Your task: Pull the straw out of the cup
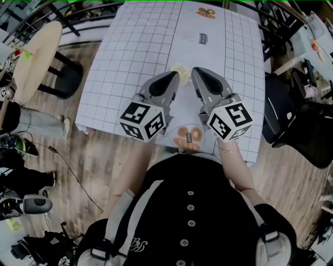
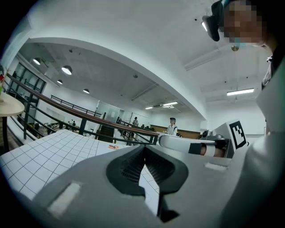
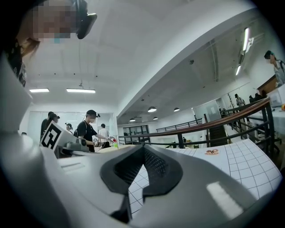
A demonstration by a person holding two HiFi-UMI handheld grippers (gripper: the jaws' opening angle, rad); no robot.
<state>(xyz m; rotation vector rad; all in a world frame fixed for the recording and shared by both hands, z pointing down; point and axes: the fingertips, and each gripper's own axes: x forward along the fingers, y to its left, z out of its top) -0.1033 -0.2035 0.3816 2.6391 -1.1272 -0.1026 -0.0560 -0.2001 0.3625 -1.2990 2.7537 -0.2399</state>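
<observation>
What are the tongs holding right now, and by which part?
Nothing held: left tongs and right tongs are both shut with nothing between them.

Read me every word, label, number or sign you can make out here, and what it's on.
No text is legible anywhere.
Small dark label on the grid mat: too small to read.
Orange logo at the mat's far edge: blurred, unreadable.
Left gripper's cube and right gripper's cube: square markers only, no words.
White emblem on the person's black top: too blurred to read.
</observation>
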